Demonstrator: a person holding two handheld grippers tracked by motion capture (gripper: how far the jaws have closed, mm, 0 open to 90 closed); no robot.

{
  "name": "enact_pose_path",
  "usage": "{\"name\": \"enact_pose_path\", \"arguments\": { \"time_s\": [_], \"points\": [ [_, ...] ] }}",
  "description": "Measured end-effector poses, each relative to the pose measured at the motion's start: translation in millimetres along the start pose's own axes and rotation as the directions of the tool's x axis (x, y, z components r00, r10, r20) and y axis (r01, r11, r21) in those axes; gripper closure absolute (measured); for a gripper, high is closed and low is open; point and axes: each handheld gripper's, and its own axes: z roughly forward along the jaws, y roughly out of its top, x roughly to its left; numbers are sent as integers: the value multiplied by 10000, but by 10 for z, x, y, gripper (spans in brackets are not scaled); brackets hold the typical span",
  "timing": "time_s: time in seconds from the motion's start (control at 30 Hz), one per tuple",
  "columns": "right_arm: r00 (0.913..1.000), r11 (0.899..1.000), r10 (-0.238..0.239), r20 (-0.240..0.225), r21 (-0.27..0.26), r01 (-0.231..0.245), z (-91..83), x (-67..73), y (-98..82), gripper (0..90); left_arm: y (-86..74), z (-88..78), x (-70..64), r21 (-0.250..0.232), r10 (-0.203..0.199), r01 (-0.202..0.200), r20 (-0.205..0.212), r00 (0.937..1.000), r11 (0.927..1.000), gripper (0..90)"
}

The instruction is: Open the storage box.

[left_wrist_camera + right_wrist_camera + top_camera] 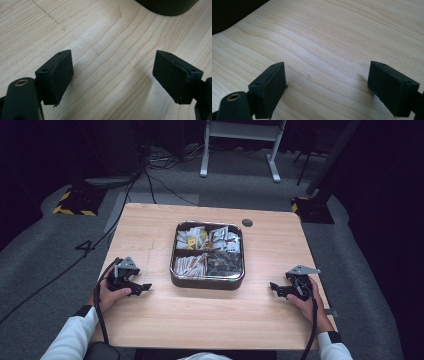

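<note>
While both hands rest on the worktop (150, 330), the sectioned tray (207, 283) sits between them at mid-table, slightly farther from the person than either tool. Left tongs (145, 287) lie just off the tray's near-left corner, tips aimed right toward it. Right tongs (274, 286) lie off the near-right corner, tips aimed left, with a somewhat wider gap to the tray wall. Left is judged the nearer of the two.

Tray: dark, rounded-square, four compartments. Back two hold mixed small packets, some yellow; front-left holds pale stick sachets (190, 265) lying with their long axes roughly front to back; front-right holds dark wrapped pieces (225, 262). Exact contents too small to name.

Both tongs stand wide open, with bare wood grain between the pads and nothing held.

Left gripper view: pads (61, 75) parted over the wood, and the tray's dark curved wall (167, 7) cuts in at the top right, so the tray lies ahead and to one side of that tool. Right gripper view: pads (270, 87) likewise parted; a dark mass at the top left corner, probably the tray, though this cannot be confirmed. Tray contents can be read from the high view alone.

Likely next: either tool must lift over the rim and come down into a compartment.
</note>
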Motion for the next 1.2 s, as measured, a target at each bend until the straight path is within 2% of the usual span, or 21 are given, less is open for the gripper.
{"name": "enact_pose_path", "arguments": {
  "time_s": [0.1, 0.17, 0.2, 0.23, 0.27, 0.33, 0.4, 0.63, 0.77, 0.87, 1.07, 1.1, 1.2],
  "points": [
    [10000, 10000, 14, -15, 9, -13, 9, -11, 8, 145, -7, 19, -17, -142, -23, 19, -235, 9997, 9999, 160],
    [10000, 9997, 18, -20, 247, -17, 2, -7, 31, 155, -6, 28, -44, -93, 99, -103, -431, 9990, 9999, 160],
    [10000, 9991, 11, -31, 425, -10, -5, -10, 52, 181, -18, 39, -67, -145, 264, -274, -666, 9974, 9995, 160],
    [10000, 9985, -11, 39, 545, 9, -13, -14, 74, 225, -46, 50, -83, -419, 152, -183, -731, 9972, 9990, 153],
    [10000, 9988, -5, 62, 482, 2, -20, -18, 93, 239, -48, 46, -89, -408, 128, -160, -790, 9968, 9990, 152],
    [9997, 9998, 10, -253, 186, -5, -40, -37, 135, 195, -62, 34, -98, -393, 121, -153, -812, 9966, 9991, 153],
    [9989, 9999, -109, -463, -16, 108, -53, -39, 189, 194, -84, 18, -109, -409, 56, -91, -855, 9963, 9991, 153],
    [9933, 9944, -795, -844, -765, 731, -77, 45, 476, 202, -150, -30, -180, -456, -238, 192, -1038, 9943, 9988, 153],
    [9896, 9874, -1069, -967, -1269, 943, -129, 84, 650, 209, -203, -71, -224, -461, -242, 192, -1112, 9935, 9988, 154],
    [9860, 9781, -1410, -889, -1663, 1248, -154, 135, 781, 229, -231, -93, -249, -472, -325, 271, -1180, 9925, 9985, 153],
    [9770, 9704, -1837, -1080, -1783, 1627, -75, 243, 981, 241, -273, -125, -283, -492, -509, 446, -1350, 9895, 9978, 153],
    [9713, 9658, -2093, -1128, -1793, 1873, -17, 307, 1047, 242, -283, -132, -292, -490, -576, 513, -1373, 9889, 9975, 152],
    [9642, 9599, -2333, -1259, -1883, 2076, 38, 382, 1124, 262, -299, -142, -304, -534, -608, 537, -1415, 9881, 9971, 151]
  ]
}}
